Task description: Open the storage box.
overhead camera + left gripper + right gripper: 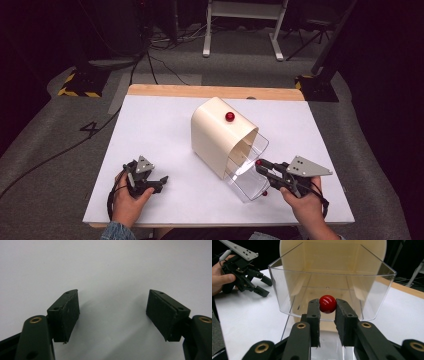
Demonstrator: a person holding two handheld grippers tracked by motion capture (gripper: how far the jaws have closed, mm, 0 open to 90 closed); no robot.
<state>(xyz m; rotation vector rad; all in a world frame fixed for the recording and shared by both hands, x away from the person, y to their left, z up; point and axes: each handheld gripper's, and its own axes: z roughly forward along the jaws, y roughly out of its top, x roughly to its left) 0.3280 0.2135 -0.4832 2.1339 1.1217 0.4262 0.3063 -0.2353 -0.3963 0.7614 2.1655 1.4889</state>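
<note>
A cream housing (212,132) stands mid-table with a red knob (229,116) on its top. From its front a clear plastic drawer (248,172) sticks out, tilted toward me. My right gripper (260,165) is shut on the drawer's red ball knob (258,162). In the right gripper view the pads of my right gripper (327,306) press on both sides of the red ball knob (327,303) at the clear drawer's (287,290) front wall, and the drawer looks bare inside. My left gripper (161,181) rests open on the white table, nothing between its fingers (67,312).
The white table top (160,130) has a wooden strip (200,91) along its far edge. Another small red spot (264,193) shows under the drawer's front. My left gripper (263,286) lies well left of the drawer. Cables and stands sit on the floor beyond.
</note>
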